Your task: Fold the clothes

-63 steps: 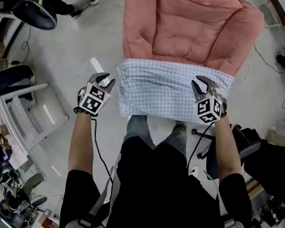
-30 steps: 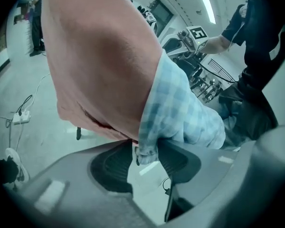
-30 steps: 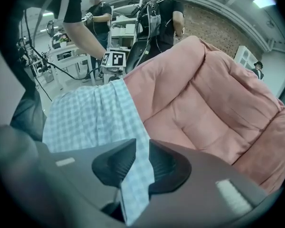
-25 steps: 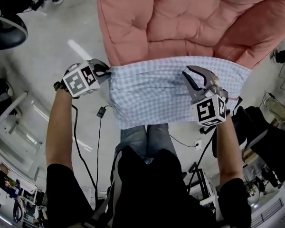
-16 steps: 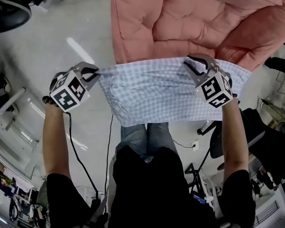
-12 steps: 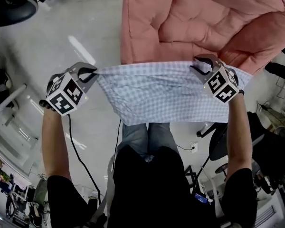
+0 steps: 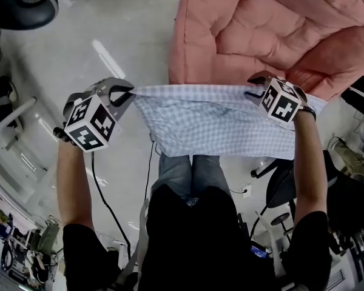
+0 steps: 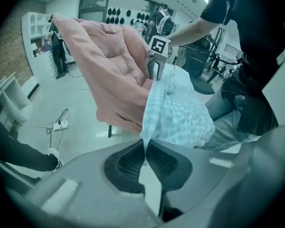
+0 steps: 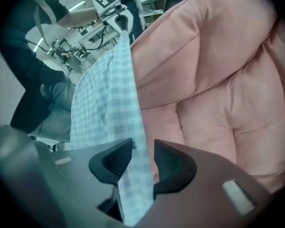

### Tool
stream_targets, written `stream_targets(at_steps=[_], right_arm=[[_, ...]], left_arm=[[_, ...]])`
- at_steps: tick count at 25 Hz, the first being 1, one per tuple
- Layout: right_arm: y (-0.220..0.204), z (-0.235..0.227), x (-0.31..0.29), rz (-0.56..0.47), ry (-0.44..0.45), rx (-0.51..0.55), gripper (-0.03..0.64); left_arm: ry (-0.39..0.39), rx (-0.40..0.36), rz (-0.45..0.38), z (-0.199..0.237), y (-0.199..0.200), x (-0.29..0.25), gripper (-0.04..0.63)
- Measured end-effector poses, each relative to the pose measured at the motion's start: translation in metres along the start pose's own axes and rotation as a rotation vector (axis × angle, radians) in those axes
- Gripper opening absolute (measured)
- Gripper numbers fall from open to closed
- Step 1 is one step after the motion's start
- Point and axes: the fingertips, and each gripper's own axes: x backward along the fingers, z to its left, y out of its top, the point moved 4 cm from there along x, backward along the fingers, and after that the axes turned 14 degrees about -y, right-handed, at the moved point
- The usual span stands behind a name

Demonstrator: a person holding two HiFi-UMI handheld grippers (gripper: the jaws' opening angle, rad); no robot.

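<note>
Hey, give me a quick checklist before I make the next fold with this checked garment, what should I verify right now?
1. Left claw clamped on the checked garment: ok, pads shut on a corner.
2. Right claw grip: not ok. Its pads stand apart and have just been opening; the cloth only hangs between them.
3. Top edge stretched between both claws: ok.
4. Garment clear of the pink quilted cushion: cannot tell.
5. Cloth smooth: not ok, wrinkled near the left claw.
</note>
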Motion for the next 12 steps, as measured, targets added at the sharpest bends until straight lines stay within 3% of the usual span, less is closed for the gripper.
stream_targets(at_steps=[5, 9, 12], right_arm=[[-0.004, 0.011, -0.011, 0.011, 0.037, -0.028, 0.146], [-0.008, 0.021, -0.016, 0.013, 0.041, -0.029, 0.051], [-0.008, 0.019, -0.013, -0.009, -0.018, -0.003, 0.008]], left_arm=[[0.017, 0.001, -0.014, -0.006, 0.000, 0.002, 0.018], [0.019, 0.010, -0.009, -0.010, -0.002, 0.000, 0.020], [0.023, 0.013, -0.003, -0.011, -0.003, 0.000, 0.018]])
